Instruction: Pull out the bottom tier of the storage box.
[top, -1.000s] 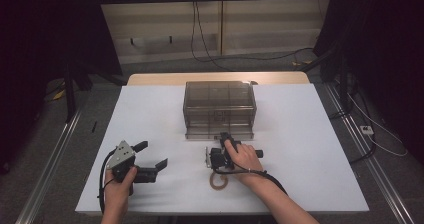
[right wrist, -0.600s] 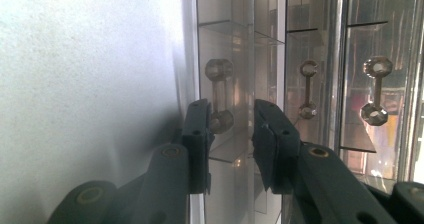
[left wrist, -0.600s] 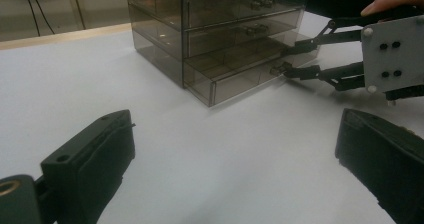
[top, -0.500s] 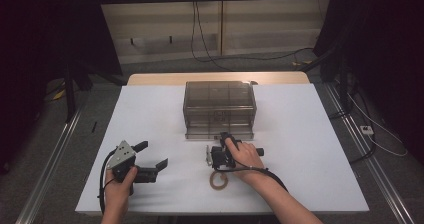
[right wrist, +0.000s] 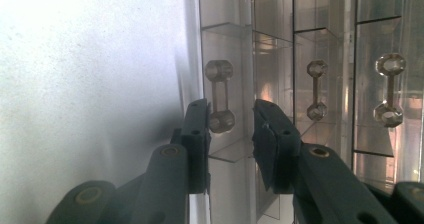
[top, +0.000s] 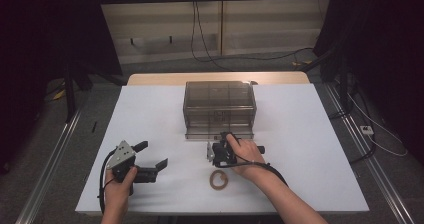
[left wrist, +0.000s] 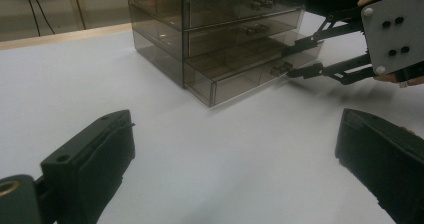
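No text, label, brand, number or sign can be read anywhere, neither on the things nor on the surface.

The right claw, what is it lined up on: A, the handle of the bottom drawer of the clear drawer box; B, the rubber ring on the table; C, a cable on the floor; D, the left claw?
A: the right claw has its jaws on either side of the bottom drawer's handle, with a gap showing.

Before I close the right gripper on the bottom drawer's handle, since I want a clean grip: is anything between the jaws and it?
Nothing visible. The right gripper has its jaws on either side of the bottom drawer's handle, a small gap on each side.
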{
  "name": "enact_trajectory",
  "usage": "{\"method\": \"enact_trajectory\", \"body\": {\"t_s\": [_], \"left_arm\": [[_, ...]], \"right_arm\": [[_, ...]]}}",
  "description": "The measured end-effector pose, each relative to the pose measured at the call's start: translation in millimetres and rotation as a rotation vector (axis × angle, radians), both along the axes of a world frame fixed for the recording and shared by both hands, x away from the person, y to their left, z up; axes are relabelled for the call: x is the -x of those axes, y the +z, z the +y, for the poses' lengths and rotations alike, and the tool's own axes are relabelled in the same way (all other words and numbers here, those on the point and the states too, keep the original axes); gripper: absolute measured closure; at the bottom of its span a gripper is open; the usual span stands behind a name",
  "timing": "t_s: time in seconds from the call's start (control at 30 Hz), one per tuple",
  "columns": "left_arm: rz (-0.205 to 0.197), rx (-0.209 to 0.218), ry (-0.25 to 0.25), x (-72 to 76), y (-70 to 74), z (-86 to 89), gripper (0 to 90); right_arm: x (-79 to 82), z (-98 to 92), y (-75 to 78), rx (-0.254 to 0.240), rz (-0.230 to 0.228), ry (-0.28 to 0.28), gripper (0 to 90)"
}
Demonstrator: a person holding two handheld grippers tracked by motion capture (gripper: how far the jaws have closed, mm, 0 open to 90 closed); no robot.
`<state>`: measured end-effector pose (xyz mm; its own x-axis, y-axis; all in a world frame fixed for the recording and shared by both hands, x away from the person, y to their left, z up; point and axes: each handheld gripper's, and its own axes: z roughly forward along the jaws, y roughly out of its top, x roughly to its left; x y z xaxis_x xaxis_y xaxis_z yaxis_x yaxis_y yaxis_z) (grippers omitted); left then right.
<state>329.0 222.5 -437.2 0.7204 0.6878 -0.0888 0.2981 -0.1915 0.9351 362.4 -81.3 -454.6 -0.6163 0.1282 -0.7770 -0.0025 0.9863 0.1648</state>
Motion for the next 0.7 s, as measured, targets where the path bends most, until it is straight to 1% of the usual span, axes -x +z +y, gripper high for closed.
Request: {"method": "enact_trajectory", "body": {"t_s": [0.03,0.1,0.13,0.17,0.2,0.23,0.27,0.3,0.33,0.37,0.4,0.43,0.47,0.5,0.53,0.57,0.6,0.63,0.67,0.7], "left_arm": [[0.000,-0.001,0.000,0.0,0.1,0.1,2.7],[-0.005,-0.009,-0.003,-0.4,0.3,0.9,2.7],[-0.005,-0.008,-0.003,-0.4,0.4,0.9,2.7],[-0.005,-0.008,-0.003,-0.4,0.4,0.9,2.7],[-0.005,-0.009,-0.003,-0.4,0.3,0.8,2.7],[-0.003,-0.003,-0.001,-0.4,0.1,0.3,2.7],[0.001,0.003,0.001,0.0,-0.1,-0.4,2.7],[-0.002,-0.006,-0.004,-0.1,0.1,-0.1,2.7],[-0.001,-0.001,-0.002,0.3,0.2,-0.8,2.7],[-0.005,-0.009,-0.005,0.4,0.6,-0.4,2.7],[-0.011,-0.010,-0.003,0.3,0.7,-0.1,2.7],[-0.008,-0.011,-0.005,0.3,0.8,0.4,2.7],[-0.005,-0.008,-0.002,0.2,0.6,0.4,2.7],[-0.004,-0.010,-0.003,0.1,0.6,0.6,2.7],[-0.004,-0.009,-0.003,0.1,0.6,0.3,2.7],[-0.002,-0.002,-0.001,0.2,0.4,-0.5,2.7],[-0.002,-0.007,-0.004,0.1,0.3,-0.5,2.7],[-0.004,-0.014,-0.007,-0.3,0.2,-0.2,2.7],[-0.004,-0.018,-0.005,-0.4,0.1,-0.2,2.7],[-0.004,-0.016,-0.005,-0.5,0.0,-0.4,2.7]], "right_arm": [[-0.9,-0.3,0.4,-0.005,0.007,0.008,68.4],[-1.0,-0.8,2.0,-0.011,0.023,0.005,69.0],[-1.4,-1.4,2.8,-0.026,0.038,0.005,69.5],[-1.4,-1.9,3.9,-0.030,0.042,0.006,70.9],[-0.6,-2.3,6.0,-0.032,0.032,0.014,83.5],[0.4,-2.5,9.6,-0.032,0.040,0.032,90.0],[0.7,-2.3,11.7,-0.048,0.051,0.031,90.0],[0.5,-1.7,12.8,-0.044,0.063,0.029,90.0],[0.1,-1.1,12.6,-0.030,0.062,0.037,89.4],[0.1,-1.0,12.8,-0.028,0.052,0.040,88.2],[-0.1,-1.2,13.4,-0.052,0.068,0.037,87.0],[-0.7,-1.2,14.5,-0.063,0.070,0.035,83.7],[-1.8,-1.4,14.6,-0.077,0.076,0.036,75.9],[-2.5,-1.7,14.8,-0.094,0.088,0.020,70.2],[-4.4,-2.3,14.8,-0.109,0.101,0.024,69.9],[-6.1,-3.1,15.1,-0.120,0.122,0.032,67.6],[-7.3,-3.7,15.5,-0.137,0.140,0.013,65.1],[-11.5,-4.9,16.5,-0.148,0.143,0.024,64.0],[-14.7,-5.8,17.8,-0.167,0.180,0.016,63.3],[-17.6,-6.3,19.2,-0.197,0.206,0.011,63.0]]}}
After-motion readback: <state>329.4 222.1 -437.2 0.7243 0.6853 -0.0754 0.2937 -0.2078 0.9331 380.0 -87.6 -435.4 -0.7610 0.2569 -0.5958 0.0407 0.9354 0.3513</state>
